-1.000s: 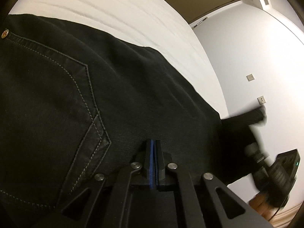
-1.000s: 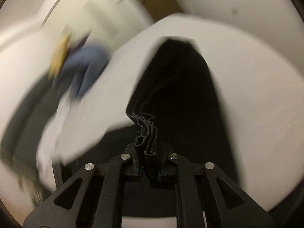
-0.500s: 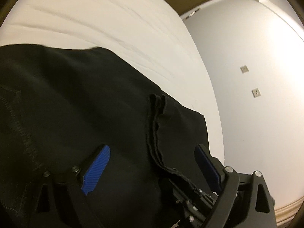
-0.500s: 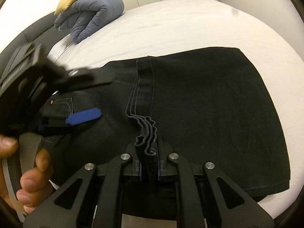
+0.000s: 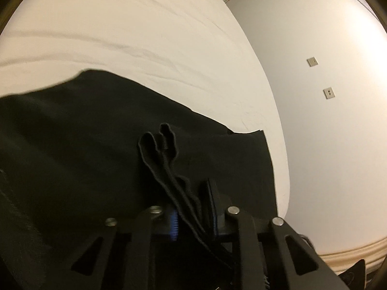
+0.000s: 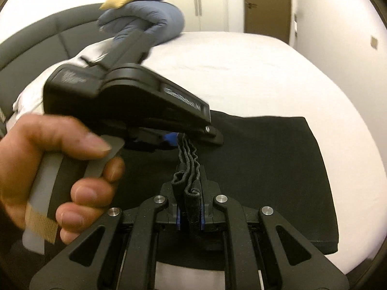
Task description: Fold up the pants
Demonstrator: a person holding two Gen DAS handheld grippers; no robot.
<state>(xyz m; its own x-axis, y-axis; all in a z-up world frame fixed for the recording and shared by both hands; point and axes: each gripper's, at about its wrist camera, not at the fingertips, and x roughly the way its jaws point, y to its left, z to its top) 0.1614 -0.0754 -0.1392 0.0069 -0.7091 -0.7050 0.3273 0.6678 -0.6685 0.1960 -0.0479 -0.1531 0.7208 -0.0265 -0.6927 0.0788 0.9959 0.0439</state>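
Observation:
Black pants [image 5: 72, 145] lie folded on the white bed, seen as a dark rectangle [image 6: 266, 157] in the right wrist view. Their stacked hem edges [image 5: 159, 145] stand up in a wavy bunch. My left gripper [image 5: 193, 212] is closing on this bunch, and its blue pads press the layers. In the right wrist view a hand [image 6: 48, 157] holds the left gripper [image 6: 179, 140] just beyond my right gripper [image 6: 189, 217]. The right gripper is shut on the same hem bunch [image 6: 188, 169], a short way along it.
The white sheet [image 5: 145, 36] stretches beyond the pants. A grey padded headboard [image 6: 36, 46] and a blue-grey rolled duvet [image 6: 150, 21] sit at the far left. A white wall with two sockets [image 5: 329, 93] runs along the bed's right side, and a brown door [image 6: 266, 0] stands behind.
My left gripper opened wide, moved over the bunched hem and closed on it. My right gripper kept its hold, rolled and swung across the bed, bringing the hem onto the folded pants.

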